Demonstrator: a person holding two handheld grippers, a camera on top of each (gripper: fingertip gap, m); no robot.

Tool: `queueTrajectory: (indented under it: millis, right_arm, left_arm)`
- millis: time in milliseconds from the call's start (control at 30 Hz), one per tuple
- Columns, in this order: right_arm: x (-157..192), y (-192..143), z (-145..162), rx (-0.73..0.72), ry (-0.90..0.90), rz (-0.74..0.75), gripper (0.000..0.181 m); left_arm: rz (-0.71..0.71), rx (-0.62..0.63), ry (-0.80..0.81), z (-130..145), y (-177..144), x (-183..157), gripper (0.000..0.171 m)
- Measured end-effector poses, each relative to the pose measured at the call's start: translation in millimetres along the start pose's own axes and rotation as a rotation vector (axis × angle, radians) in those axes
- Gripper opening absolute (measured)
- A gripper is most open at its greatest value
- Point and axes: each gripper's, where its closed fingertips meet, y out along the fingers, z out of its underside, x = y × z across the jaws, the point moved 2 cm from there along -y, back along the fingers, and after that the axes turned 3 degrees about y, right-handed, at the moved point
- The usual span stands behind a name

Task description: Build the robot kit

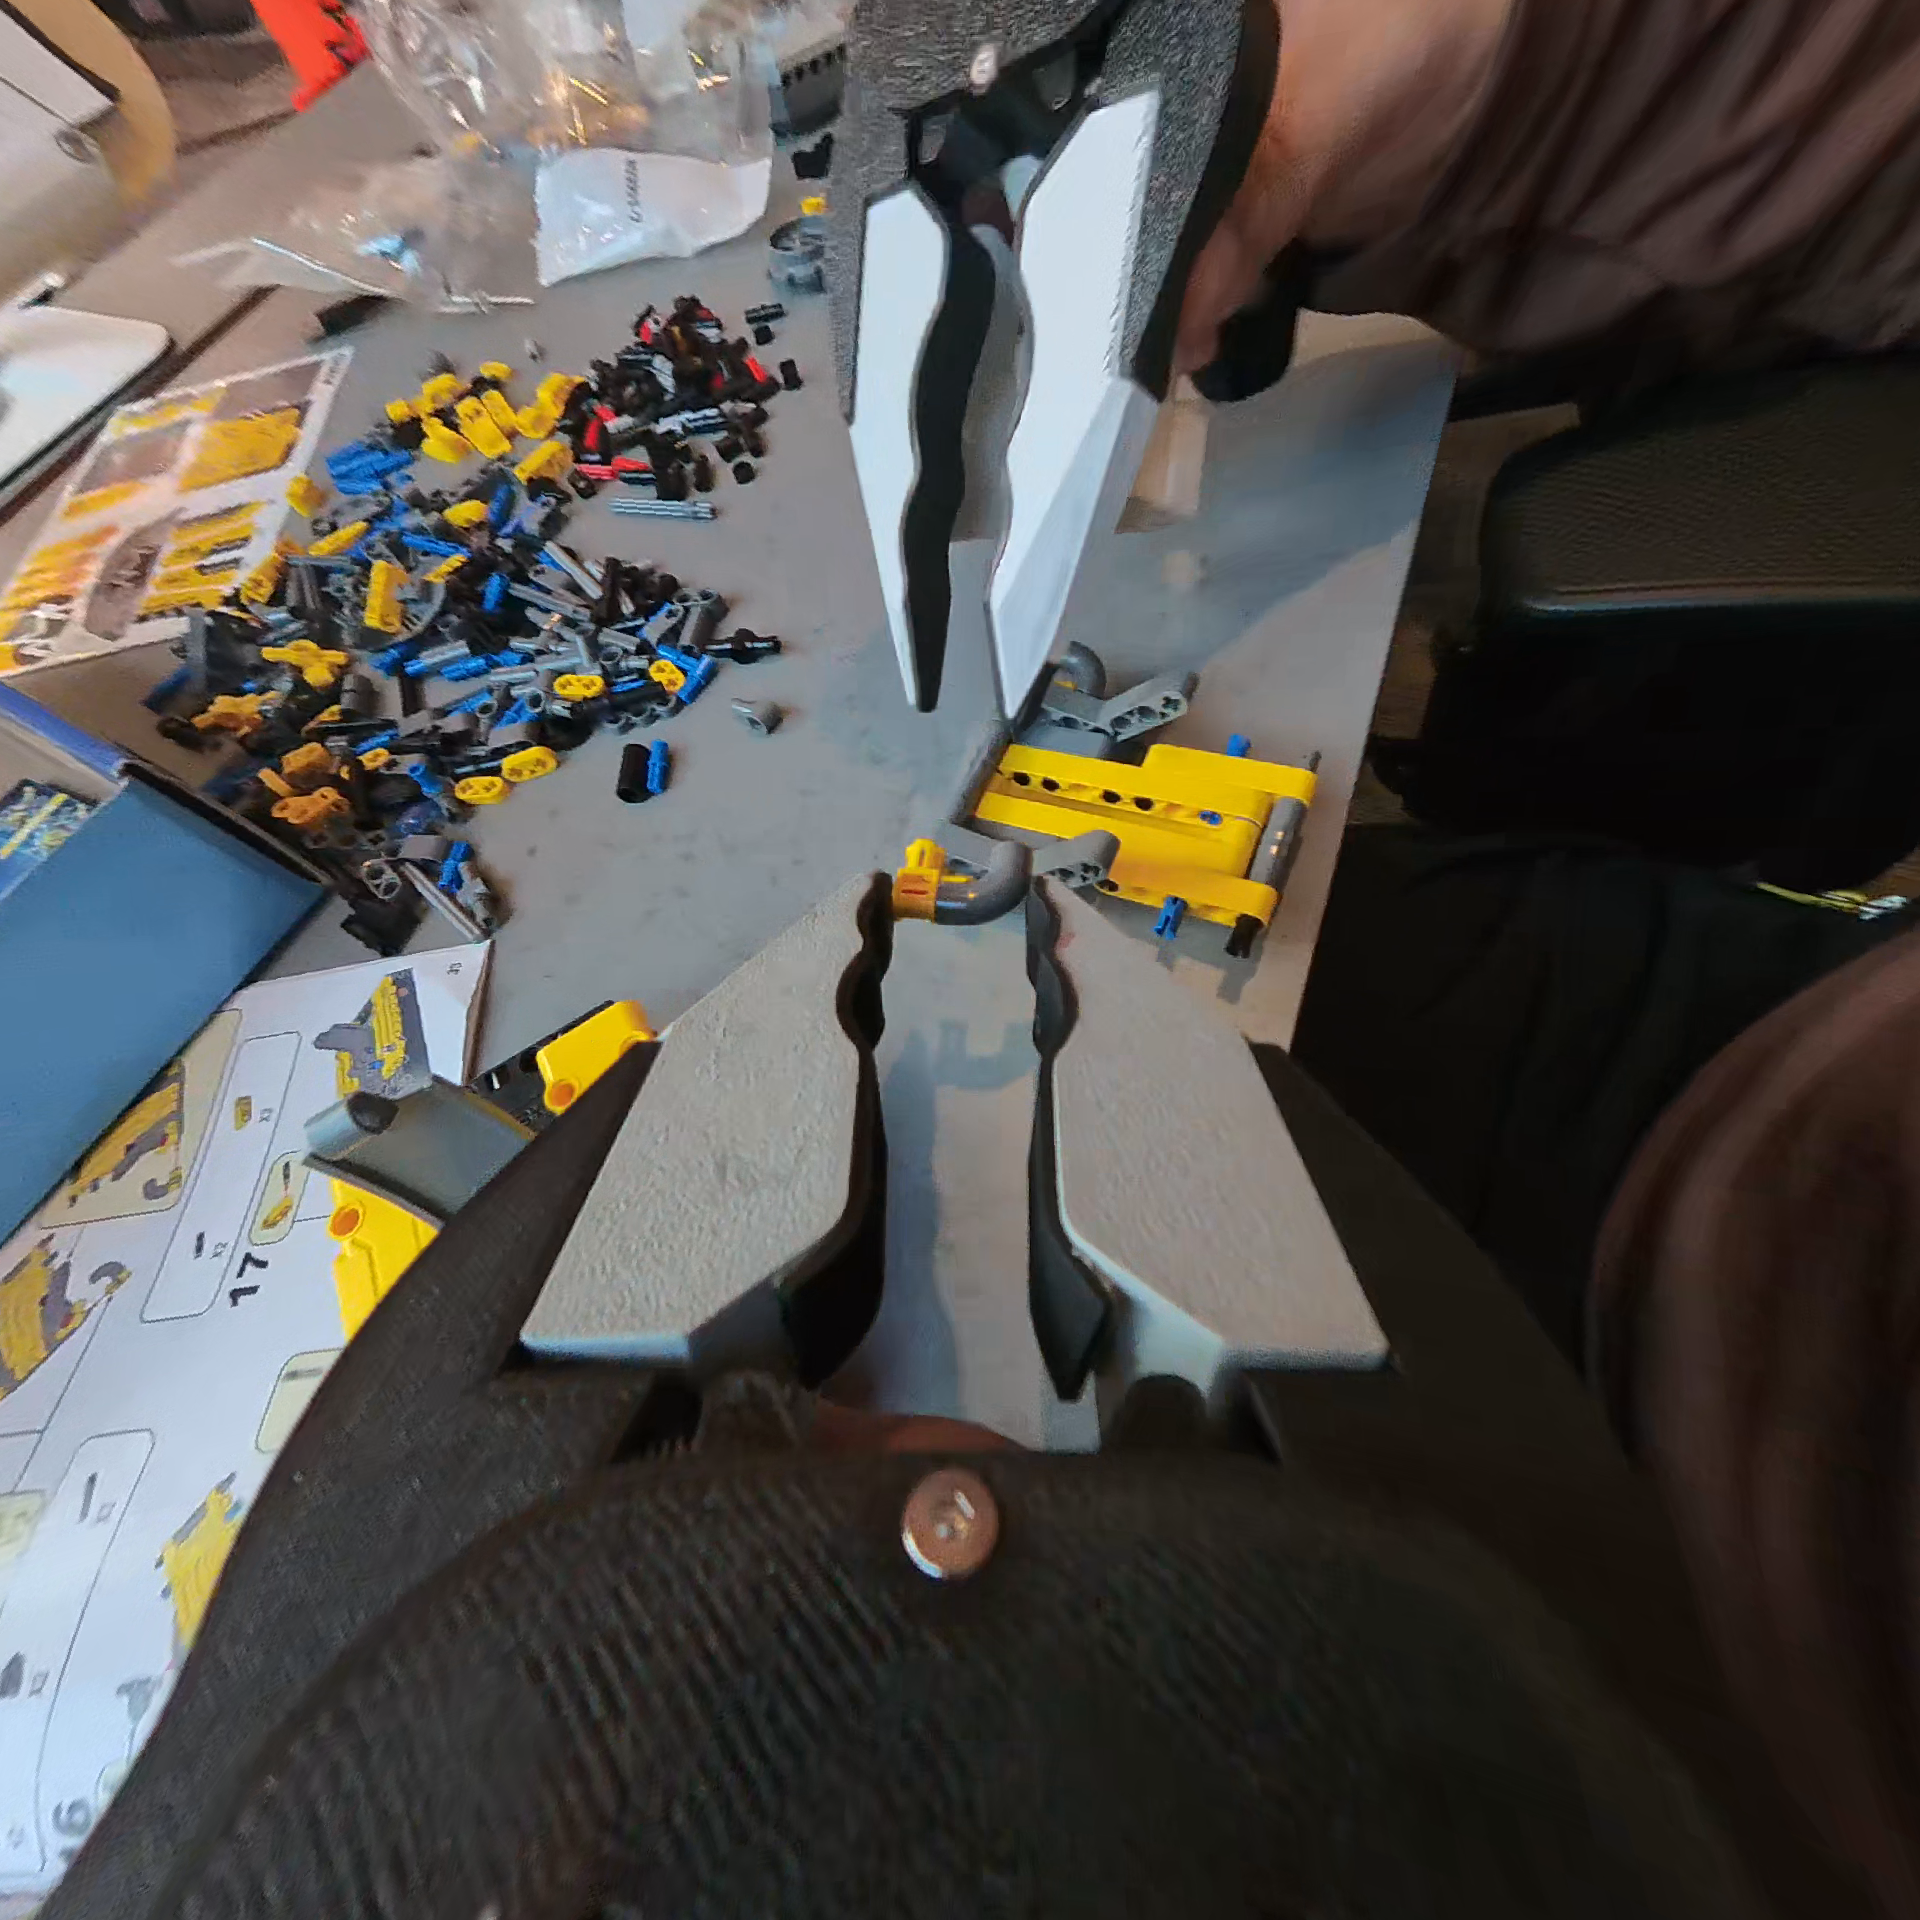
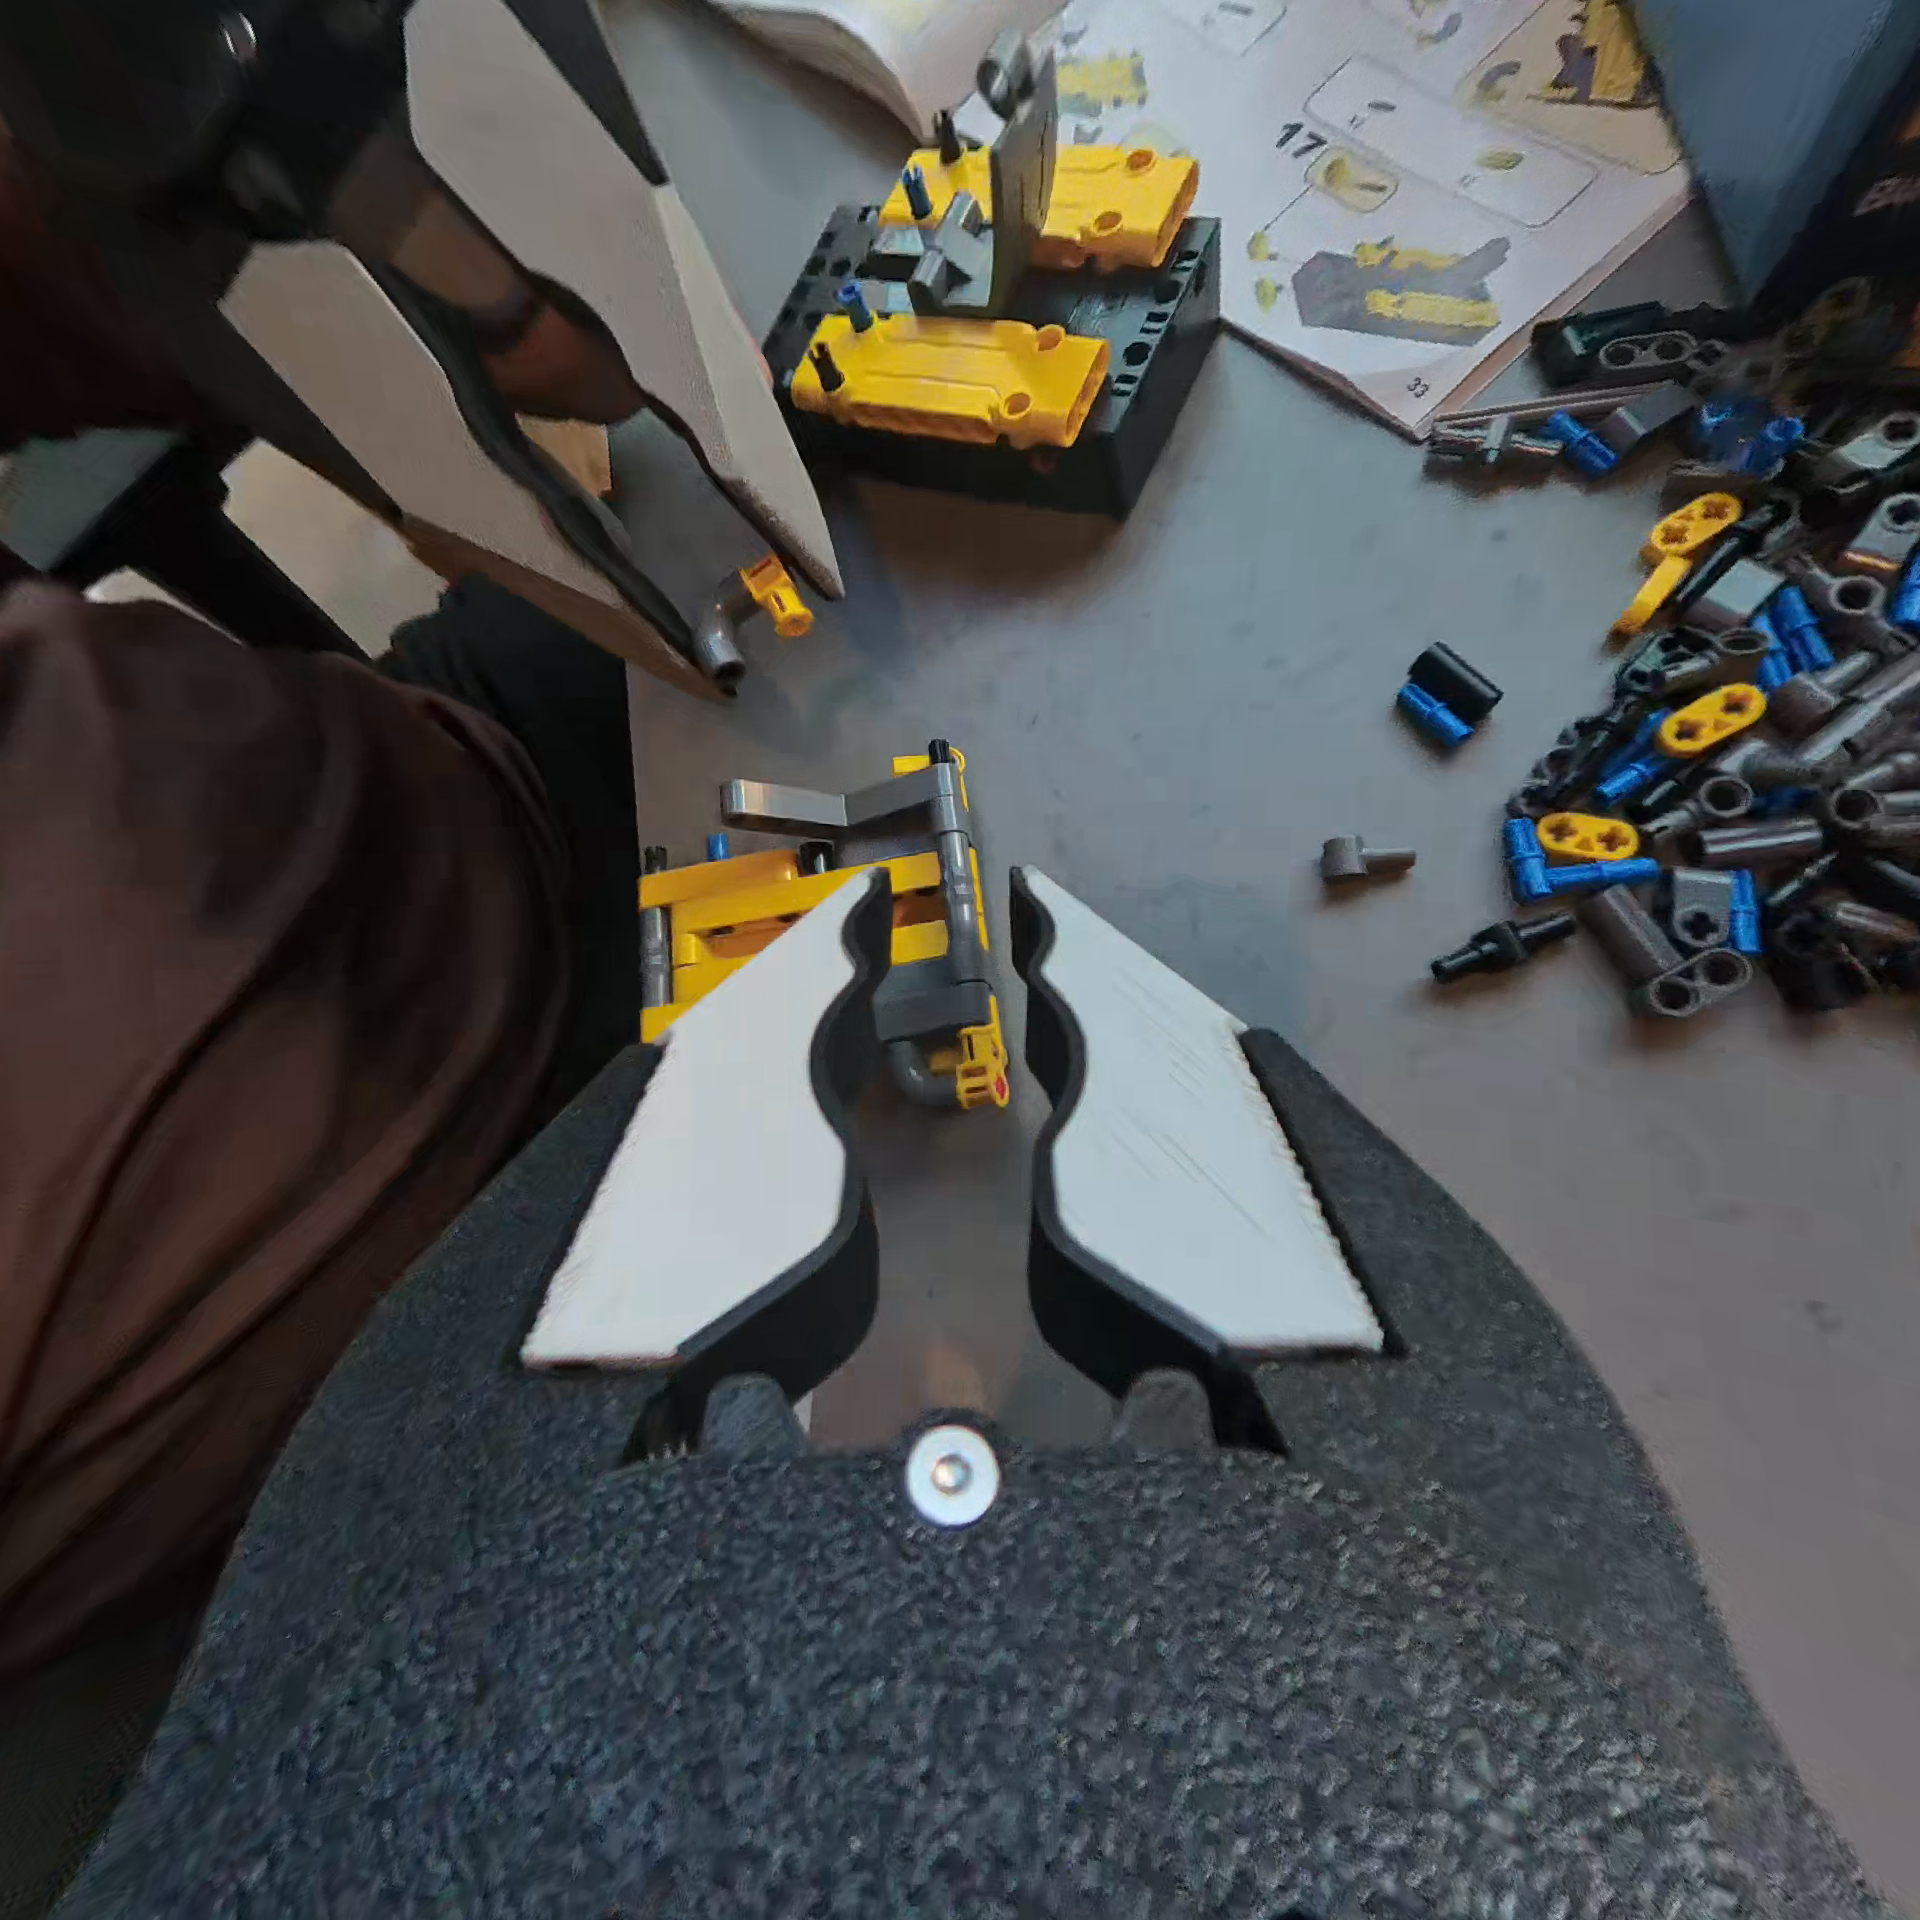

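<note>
A blue box (image 1: 135, 935) stands at the bench's (image 1: 790, 831) left edge by loose bricks (image 1: 468, 623). The left claw (image 1: 961, 914) grips a small grey-yellow piece (image 1: 951, 883). The right claw (image 2: 945, 883) gapes over the yellow assembly (image 2: 790, 904).

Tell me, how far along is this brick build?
Looks done: a yellow frame near the table edge and a larger black-and-yellow block. In hand: the left tongs pinch a small grey elbow piece with a yellow connector; the right tongs stand open over the frame's end. Left: a big pile of loose pieces, so probably much remains.
</note>
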Motion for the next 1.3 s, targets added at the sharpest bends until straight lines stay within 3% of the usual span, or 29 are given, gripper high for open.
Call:
queueTrajectory:
  millis: [233,667,1067,1300]
  right_arm:
    - [-4,18,3,0.140,-0.082,-0.070,0.012]
    - [14,29,-5,0.008,-0.214,-0.192,0.006]
    - [25,41,-3,0.045,-0.311,-0.198,0.007]
    - [31,42,0,0.071,-0.324,-0.224,0.012]
  left_arm:
    - [0.111,0.023,-0.028,8,4,2,0.023]
    - [0.158,0.069,-0.103,23,6,1,0.023]
    - [0.173,0.169,-0.130,42,0,-11,0.023]
    - [0.167,0.162,-0.105,41,-2,-14,0.023]
